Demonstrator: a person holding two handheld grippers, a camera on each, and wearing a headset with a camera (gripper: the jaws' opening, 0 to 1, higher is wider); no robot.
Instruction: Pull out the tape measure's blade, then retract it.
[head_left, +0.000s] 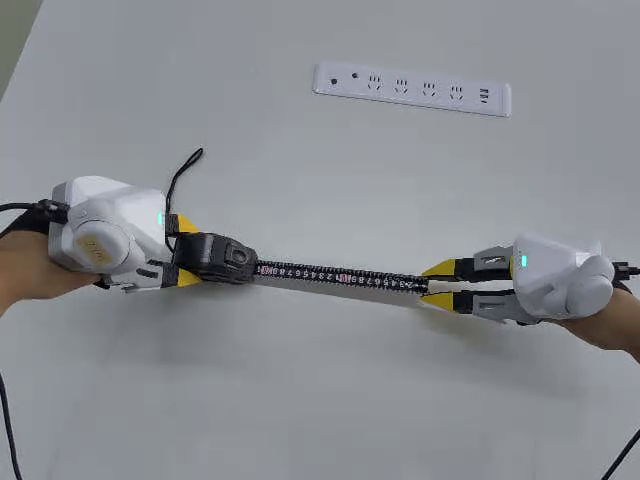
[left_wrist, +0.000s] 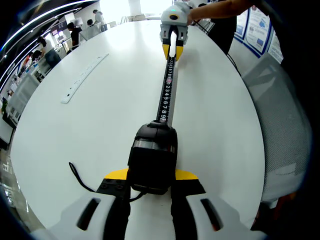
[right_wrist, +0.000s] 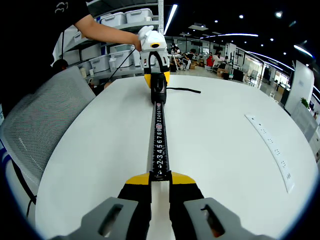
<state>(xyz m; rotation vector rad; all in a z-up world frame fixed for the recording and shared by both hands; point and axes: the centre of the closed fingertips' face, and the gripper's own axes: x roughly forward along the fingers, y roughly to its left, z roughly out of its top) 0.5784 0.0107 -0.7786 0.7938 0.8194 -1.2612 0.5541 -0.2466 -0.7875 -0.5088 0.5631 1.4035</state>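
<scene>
Tape measure (left_wrist: 152, 155), a black case with a grey band across its top, sat clamped between the yellow-tipped jaws of the left hand-held gripper (left_wrist: 152, 175), low over the white worktop (left_wrist: 100, 125). Whether the case touched the surface could not be told. Its thin black strap (left_wrist: 80, 177) lay loose on the worktop beside the jaws. From the case the blade (left_wrist: 166, 95), dark with pale numerals, ran straight out to the right hand-held gripper (left_wrist: 172, 50), whose jaws were closed on the blade's end.

The left gripper view showed the case's back and a mesh chair (left_wrist: 285, 125) at the worktop's edge. The right gripper view showed the numerals close up, with shelves of bins (right_wrist: 125, 17) far behind. In the head view a white power strip (head_left: 412, 88) lay well beyond the blade.
</scene>
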